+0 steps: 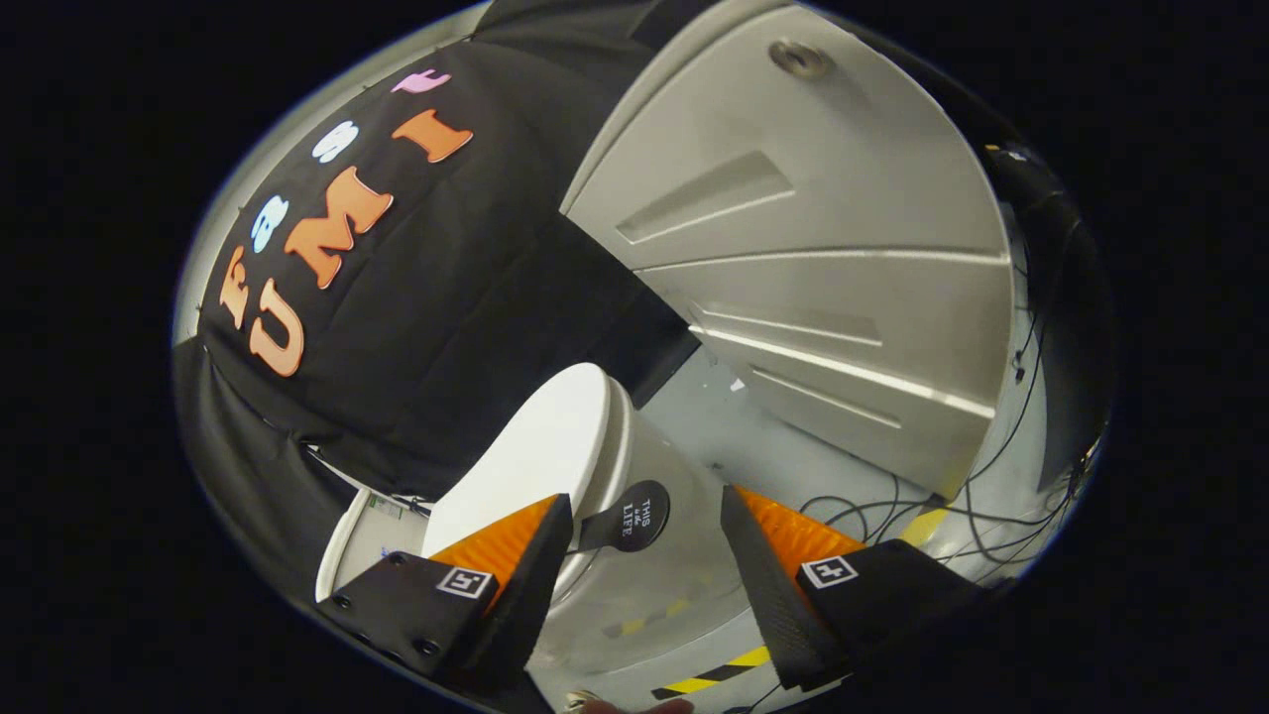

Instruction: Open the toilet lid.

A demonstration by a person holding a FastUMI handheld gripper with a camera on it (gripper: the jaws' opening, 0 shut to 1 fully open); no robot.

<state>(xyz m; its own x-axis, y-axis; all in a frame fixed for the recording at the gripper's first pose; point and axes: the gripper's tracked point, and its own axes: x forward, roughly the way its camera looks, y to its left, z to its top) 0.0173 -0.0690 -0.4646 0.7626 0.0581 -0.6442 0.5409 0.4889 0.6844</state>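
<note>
Fingers spread around the lift tab of the closed toilet lid (540,446).

We see one white lid lying down on one toilet (654,575), and one dark round lift tab (633,516) sticking out from the lid's edge, there, we judge, so the lid can be raised without touching it. Our gripper (644,555) stands wide open and holds nothing; its two fingers flank the tab, one against the lid's near edge, the other apart on the tab's far side, a stance we read as lining up to pinch it. Beyond the lid hang one black cloth wall (436,297) and one grey ribbed panel (813,258); loose cables (892,511) trail on the floor past the toilet, and one striped tape strip (709,679) lies below it.
</note>
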